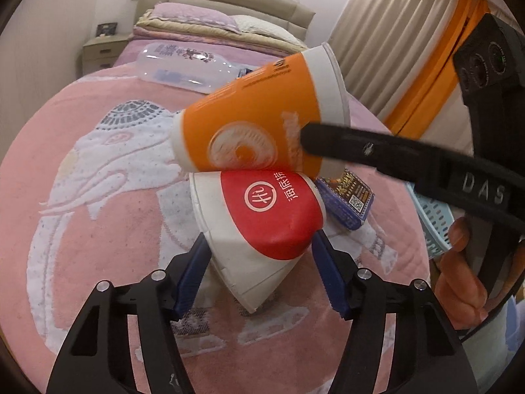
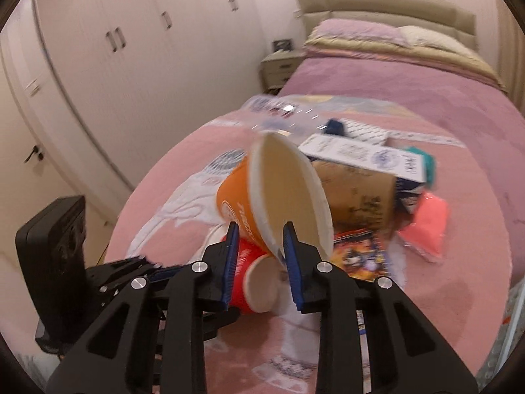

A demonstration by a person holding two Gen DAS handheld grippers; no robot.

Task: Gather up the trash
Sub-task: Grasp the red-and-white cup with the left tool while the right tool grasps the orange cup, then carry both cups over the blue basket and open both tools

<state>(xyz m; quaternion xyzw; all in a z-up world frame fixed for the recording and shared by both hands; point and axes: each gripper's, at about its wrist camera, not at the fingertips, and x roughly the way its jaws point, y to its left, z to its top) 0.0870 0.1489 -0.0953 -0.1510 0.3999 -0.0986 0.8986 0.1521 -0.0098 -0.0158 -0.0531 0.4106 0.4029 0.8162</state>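
An orange paper cup [image 1: 249, 115] hangs tilted above the pink blanket, its rim pinched between the fingers of my right gripper [image 2: 259, 234]; it also shows in the right wrist view [image 2: 282, 193]. A crushed red-and-white paper cup [image 1: 262, 216] lies under it, between the jaws of my left gripper [image 1: 259, 249], whose blue pads touch its sides; it also shows in the right wrist view [image 2: 252, 282]. A clear plastic bottle [image 1: 183, 65] lies further back.
Behind the cups lie a cardboard box [image 2: 357, 193], a white carton [image 2: 361, 157], a colourful packet [image 2: 361, 252], a pink packet [image 2: 426, 223] and a blue packet [image 1: 347, 200]. A light blue basket [image 1: 433, 216] is at the right. Pillows [image 1: 190, 19] lie at the headboard.
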